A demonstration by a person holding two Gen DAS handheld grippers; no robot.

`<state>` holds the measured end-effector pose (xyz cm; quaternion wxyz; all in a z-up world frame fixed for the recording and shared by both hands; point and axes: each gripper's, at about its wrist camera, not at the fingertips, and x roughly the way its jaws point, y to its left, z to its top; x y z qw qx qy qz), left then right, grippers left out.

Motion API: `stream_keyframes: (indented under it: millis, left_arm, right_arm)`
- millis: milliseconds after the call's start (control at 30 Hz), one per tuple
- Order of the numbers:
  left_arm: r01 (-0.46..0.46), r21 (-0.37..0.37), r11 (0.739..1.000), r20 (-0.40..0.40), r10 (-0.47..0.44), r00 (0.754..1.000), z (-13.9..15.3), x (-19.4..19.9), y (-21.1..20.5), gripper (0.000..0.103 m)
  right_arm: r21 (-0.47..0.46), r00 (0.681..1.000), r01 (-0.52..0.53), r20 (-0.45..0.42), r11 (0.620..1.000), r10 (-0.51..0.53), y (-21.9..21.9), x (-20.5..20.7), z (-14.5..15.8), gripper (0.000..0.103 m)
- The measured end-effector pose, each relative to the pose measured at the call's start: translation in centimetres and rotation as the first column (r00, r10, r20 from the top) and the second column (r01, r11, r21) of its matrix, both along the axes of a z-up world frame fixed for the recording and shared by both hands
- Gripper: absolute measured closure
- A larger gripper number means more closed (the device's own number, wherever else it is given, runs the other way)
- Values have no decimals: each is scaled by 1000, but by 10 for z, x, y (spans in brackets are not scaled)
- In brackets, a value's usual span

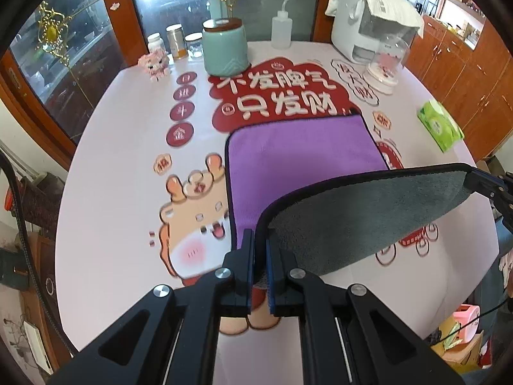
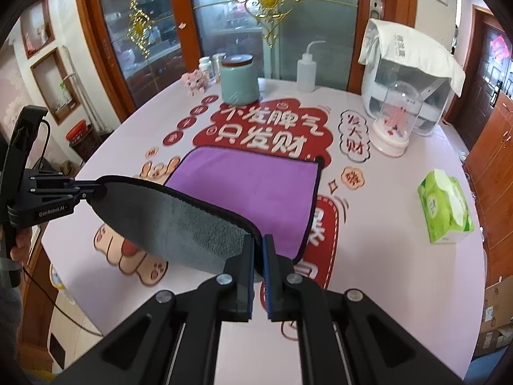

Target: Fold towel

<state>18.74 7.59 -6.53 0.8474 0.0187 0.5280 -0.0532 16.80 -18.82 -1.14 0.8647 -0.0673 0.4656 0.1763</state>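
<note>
A towel (image 1: pixel 301 150), purple on top and grey underneath with a dark hem, lies on the printed tablecloth (image 1: pixel 121 147). Its near edge is lifted off the table, so the grey underside (image 1: pixel 368 211) faces me. My left gripper (image 1: pixel 260 243) is shut on the near left corner. My right gripper (image 2: pixel 259 243) is shut on the near right corner; it also shows in the left wrist view (image 1: pixel 481 183). The left gripper shows at the left of the right wrist view (image 2: pixel 93 189). In the right wrist view the purple part (image 2: pixel 253 189) lies flat beyond the raised grey flap (image 2: pixel 179 221).
At the table's back stand a teal jar (image 1: pixel 224 48), a squeeze bottle (image 1: pixel 281 29), small jars (image 1: pixel 174 41), a pink toy (image 1: pixel 155 62), a covered white appliance (image 1: pixel 368 19) and a glass dome (image 1: pixel 386 64). A green tissue pack (image 2: pixel 444 207) lies at the right.
</note>
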Motion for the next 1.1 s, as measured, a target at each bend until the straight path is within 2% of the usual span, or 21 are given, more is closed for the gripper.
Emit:
stream_keyframes:
  millis: [167,400,567,733,1100]
  left_arm:
    - [-15,32,999,21,14,1000,7,32,7,98]
    - [-36,31,999,46,34,998,1,84,13,98]
    - [-56,28,998,42,55,998,-18,121,14,98]
    - [-84,20,996,-2,84,996,-49,154,17,98]
    - [-92,21,996,-39,93,995,-93,190,10,98]
  right_arm:
    - [-8,999,47,19,999,-47,3,28,8,98]
    - [-26,993,113,31,993,-113,11,80,4,98]
    - [-43,987,162,-3,986,-162,17,118,-17,98]
    - [-66,978,198,-44,978,-202,22,150,-45,98]
    - [-129,958,249,-109,960,-263,22,195,-97,98]
